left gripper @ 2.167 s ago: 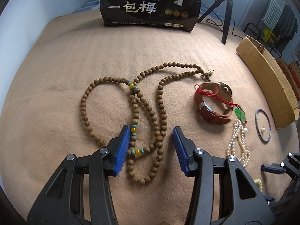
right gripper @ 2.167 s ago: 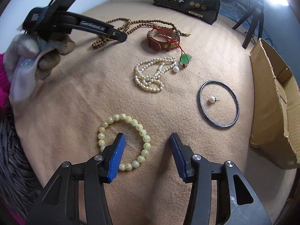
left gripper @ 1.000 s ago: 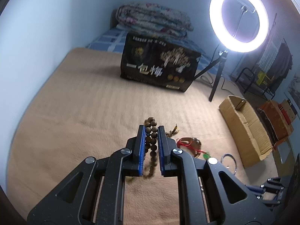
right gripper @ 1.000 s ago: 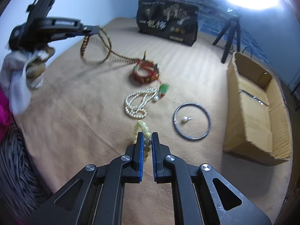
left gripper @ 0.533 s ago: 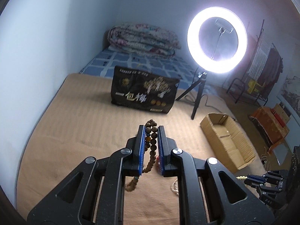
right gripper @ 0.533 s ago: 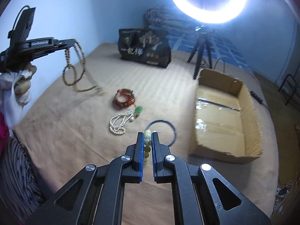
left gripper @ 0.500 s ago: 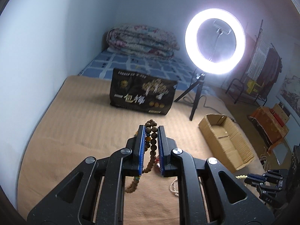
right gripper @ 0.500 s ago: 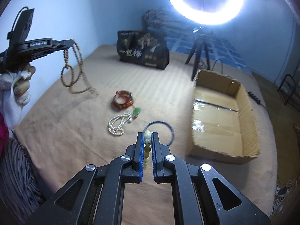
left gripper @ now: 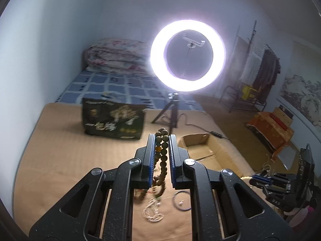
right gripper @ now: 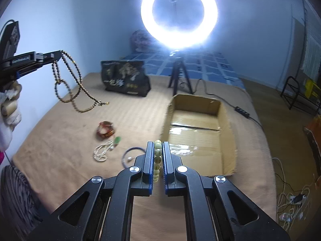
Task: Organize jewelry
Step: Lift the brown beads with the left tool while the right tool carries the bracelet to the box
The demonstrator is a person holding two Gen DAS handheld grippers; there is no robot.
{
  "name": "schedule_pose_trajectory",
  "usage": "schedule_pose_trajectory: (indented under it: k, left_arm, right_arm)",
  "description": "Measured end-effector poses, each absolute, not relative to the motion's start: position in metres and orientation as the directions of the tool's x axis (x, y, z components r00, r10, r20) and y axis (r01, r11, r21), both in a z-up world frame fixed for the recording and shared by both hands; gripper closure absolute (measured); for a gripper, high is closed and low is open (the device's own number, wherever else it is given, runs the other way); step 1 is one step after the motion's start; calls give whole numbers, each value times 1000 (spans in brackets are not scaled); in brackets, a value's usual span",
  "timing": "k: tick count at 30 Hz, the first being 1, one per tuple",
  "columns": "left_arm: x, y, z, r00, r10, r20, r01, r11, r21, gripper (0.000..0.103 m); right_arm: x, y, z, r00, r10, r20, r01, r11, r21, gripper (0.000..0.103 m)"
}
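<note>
Left gripper (left gripper: 162, 140): clamping the wooden mala (left gripper: 163, 154) between its blue pads; strands are hanging in loops above the tan blanket (left gripper: 60, 156), clear of it, as the right wrist view is showing (right gripper: 68, 84).

Black bag (right gripper: 125, 80): standing at the far edge of the blanket.

Leather watch (right gripper: 105, 132): lying on the blanket left of centre, blurred.

Green pendant (right gripper: 117, 140): lying just beside the watch, toward the camera.

Pearl strand (right gripper: 102, 150): lying bunched near the pendant.

Dark bangle (right gripper: 130, 155): lying just left of the right gripper's tip, a small pearl inside its ring.

Right gripper (right gripper: 158, 146): pinching the yellow bracelet (right gripper: 157, 156) between closed pads, beads lining up in the gap; it is hovering near the box's left wall.

Cardboard box (right gripper: 226, 124): sitting open on the blanket, right of the loose pieces.

Ring light (right gripper: 179, 12): glowing on a tripod behind the box.
</note>
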State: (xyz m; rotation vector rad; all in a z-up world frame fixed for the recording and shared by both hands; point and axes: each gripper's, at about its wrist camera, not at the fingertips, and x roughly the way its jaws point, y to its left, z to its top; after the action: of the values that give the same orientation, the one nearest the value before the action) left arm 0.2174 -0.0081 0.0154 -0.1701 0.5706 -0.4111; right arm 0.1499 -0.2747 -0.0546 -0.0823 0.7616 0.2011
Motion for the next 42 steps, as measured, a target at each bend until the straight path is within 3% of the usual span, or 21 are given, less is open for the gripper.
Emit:
schedule_pose_trajectory:
  k: [19,31,42]
  left_arm:
    - [266,-151,27,659,-587,-471,496,809,-315,92]
    - [295,-225,-27,578,-586,-568,516,802,-302,92]
    - [302,-247,-54,549,-552,-627,512,815,-269,92]
  right_arm:
    - [190,-357,-59,727,41,-686,-58,998,-1,97]
    - [216,-382,-85,691,49,-721,-31,999,38,97]
    - [228,-388,-103,667,47,-743,-19,999,46,97]
